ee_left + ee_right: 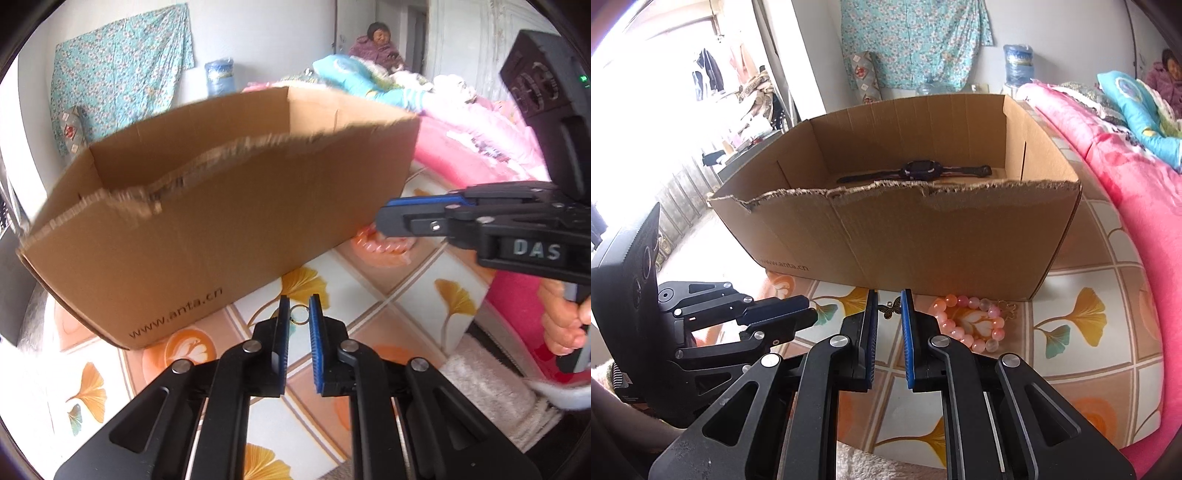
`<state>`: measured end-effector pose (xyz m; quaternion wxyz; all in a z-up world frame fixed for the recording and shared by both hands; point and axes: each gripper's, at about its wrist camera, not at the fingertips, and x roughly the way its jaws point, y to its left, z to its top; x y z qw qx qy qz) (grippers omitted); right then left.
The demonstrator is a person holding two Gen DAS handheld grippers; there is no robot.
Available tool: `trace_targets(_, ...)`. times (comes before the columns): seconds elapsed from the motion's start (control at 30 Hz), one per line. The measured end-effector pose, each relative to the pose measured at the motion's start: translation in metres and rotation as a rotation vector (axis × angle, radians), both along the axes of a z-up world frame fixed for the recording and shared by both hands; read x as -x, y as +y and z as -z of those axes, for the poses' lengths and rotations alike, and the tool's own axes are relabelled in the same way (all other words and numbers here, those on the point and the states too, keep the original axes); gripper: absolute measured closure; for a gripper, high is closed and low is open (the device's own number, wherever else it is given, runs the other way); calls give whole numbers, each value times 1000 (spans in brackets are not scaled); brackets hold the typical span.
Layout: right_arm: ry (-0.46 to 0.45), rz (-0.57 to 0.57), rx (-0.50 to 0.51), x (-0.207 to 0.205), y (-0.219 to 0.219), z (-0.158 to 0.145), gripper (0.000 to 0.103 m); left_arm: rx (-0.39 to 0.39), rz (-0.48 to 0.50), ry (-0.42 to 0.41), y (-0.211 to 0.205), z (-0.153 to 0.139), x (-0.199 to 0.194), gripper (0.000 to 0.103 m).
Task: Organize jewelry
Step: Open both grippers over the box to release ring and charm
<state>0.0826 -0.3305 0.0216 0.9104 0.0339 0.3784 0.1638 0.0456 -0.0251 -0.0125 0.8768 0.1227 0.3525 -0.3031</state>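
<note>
An open cardboard box stands on the patterned table; it also shows in the right wrist view, with a dark wristwatch lying inside. My left gripper is shut on a small gold ring in front of the box. My right gripper has a narrow gap between its fingers, with a bronze butterfly charm on the table between the tips. A pink bead bracelet lies on the table right of it. The right gripper shows from the side in the left wrist view.
The table has a ginkgo-leaf tile pattern. A pink-covered bed runs along the right. A person sits at the far end of the bed. A fluffy white cloth lies at the table's near edge.
</note>
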Motion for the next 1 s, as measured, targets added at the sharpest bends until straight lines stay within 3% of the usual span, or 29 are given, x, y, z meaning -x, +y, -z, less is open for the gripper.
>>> trace_targets(0.2,-108,-20,-42,4,1,-49,92,108,53,-96,14,-60,6,93)
trace_targets(0.37,-119,-46,-69,-26,1,-71,92,144,42,-102,22,-97,-31,93)
trace_targets(0.43,-72,-66,-77,-48,4,-71,92,124,22,-55,20,-102,-56,93)
trace_targets(0.57,91,-92,-97,-102,14,-59,92,108,7,136,13,-99,-122,93)
trace_targets(0.67,212,-87,-105,-140,18,-43,92,78,-2,285,5,-85,-169,93)
trace_targets(0.77,307,-71,-99,-160,18,-23,92,7,-27,365,-7,-68,-195,93)
trace_targets(0.9,354,-54,-89,-166,16,-12,89,-25,-66,484,-12,-49,-219,93)
trace_targets(1.0,351,-43,-107,-164,10,-12,87,-12,-85,527,-10,-42,-228,92)
